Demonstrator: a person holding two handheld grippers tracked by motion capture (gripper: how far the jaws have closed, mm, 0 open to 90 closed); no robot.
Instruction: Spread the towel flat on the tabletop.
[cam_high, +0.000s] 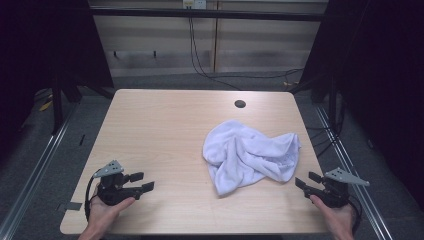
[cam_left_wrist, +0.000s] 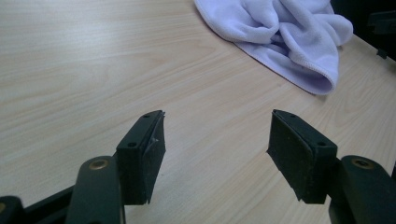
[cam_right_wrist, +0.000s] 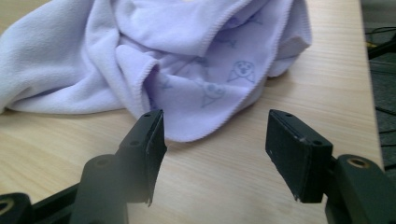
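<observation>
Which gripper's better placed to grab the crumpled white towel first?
Right. The right gripper, jaws open, sits just short of the crumpled white fleece towel; the left gripper, also open, is separated from it by bare light wooden table.

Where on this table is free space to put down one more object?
The table's whole left half is bare, from the far edge down to the left gripper. The far strip around the round hole is free too. The crumpled white towel crowds the right side, close to the right gripper.

Crumpled pale lilac towel (cam_high: 252, 155), faint animal-face print, in a loose heap on the table's right half
</observation>
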